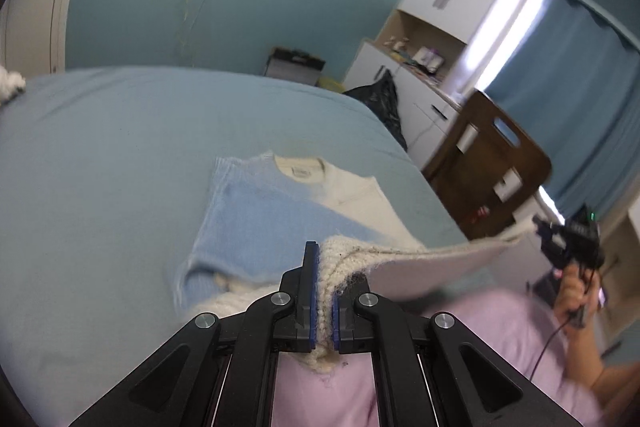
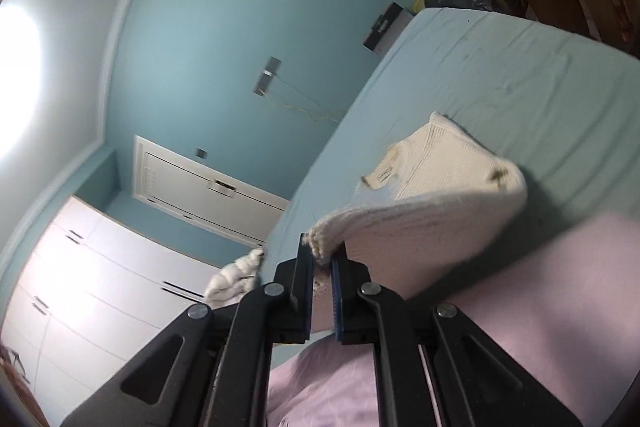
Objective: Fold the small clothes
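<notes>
A small knit sweater (image 1: 256,215), light blue and cream, lies on the bed with its collar away from me. My left gripper (image 1: 325,283) is shut on the cream ribbed hem, lifted off the sheet. The hem stretches right to my right gripper (image 1: 560,231), held in a hand at the far right. In the right wrist view the right gripper (image 2: 322,259) is shut on the hem's other corner, and the cream sweater (image 2: 432,179) curves up from the bed in a fold.
The bed (image 1: 100,147) has a pale blue sheet (image 2: 540,87). A brown wooden footboard (image 1: 488,163) and white cabinets (image 1: 424,99) stand on the right. A white bundle of cloth (image 2: 236,275) lies at the bed's far edge. A person's pink clothing (image 1: 480,339) fills the foreground.
</notes>
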{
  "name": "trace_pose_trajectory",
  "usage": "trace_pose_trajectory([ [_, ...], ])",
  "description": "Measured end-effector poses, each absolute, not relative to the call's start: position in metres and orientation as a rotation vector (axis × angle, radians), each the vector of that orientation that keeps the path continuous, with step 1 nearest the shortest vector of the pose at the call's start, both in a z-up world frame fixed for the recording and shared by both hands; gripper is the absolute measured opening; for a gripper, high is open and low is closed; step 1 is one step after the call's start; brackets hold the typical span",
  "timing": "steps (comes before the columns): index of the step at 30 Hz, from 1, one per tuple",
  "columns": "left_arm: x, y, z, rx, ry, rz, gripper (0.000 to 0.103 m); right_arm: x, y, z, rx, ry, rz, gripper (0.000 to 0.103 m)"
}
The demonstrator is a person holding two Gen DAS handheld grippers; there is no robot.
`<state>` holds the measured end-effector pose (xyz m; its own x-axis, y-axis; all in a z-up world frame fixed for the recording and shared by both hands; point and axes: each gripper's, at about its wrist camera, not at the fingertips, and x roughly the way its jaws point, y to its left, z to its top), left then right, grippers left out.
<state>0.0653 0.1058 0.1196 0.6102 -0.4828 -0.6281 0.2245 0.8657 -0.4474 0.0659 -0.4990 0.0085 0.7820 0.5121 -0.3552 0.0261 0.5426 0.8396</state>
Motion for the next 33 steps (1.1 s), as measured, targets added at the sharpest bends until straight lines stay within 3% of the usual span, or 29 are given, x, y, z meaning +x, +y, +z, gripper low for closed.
trace_pose_trajectory([
  [7,0.297,0.116,0.037,-0.584,1.096,-0.368,0.003,0.259,-0.526,-0.034,0.921,0.833,0.166,0.004],
  [13,0.43,0.12,-0.028,-0.687,1.131,-0.236,0.003,0.433,-0.528,-0.08,0.863,0.978,0.09,0.004],
  [21,0.503,0.113,-0.113,-0.688,1.157,-0.098,0.004,0.551,-0.526,-0.147,0.896,1.024,-0.032,0.004],
  [25,0.509,0.107,-0.157,-0.722,1.26,-0.054,0.008,0.574,-0.525,-0.184,0.902,1.062,0.006,0.007],
  [26,0.507,0.105,-0.158,-0.709,1.264,-0.054,0.012,0.577,-0.53,-0.201,0.962,1.106,0.02,0.011],
  [28,0.503,0.101,-0.151,-0.647,1.25,-0.054,0.032,0.572,-0.543,-0.217,1.058,1.164,-0.002,0.022],
  [29,0.5,0.101,-0.145,-0.613,1.258,-0.038,0.067,0.566,-0.551,-0.217,1.074,1.162,-0.016,0.03],
  [30,0.499,0.104,-0.135,-0.558,1.276,0.007,0.096,0.557,-0.561,-0.207,1.04,1.12,-0.005,0.035],
  [32,0.482,0.113,-0.109,-0.51,1.198,0.074,0.097,0.543,-0.566,-0.185,0.908,1.076,0.001,0.073],
  [33,0.472,0.116,-0.096,-0.49,1.161,0.088,0.098,0.53,-0.566,-0.168,0.791,1.06,-0.012,0.079],
])
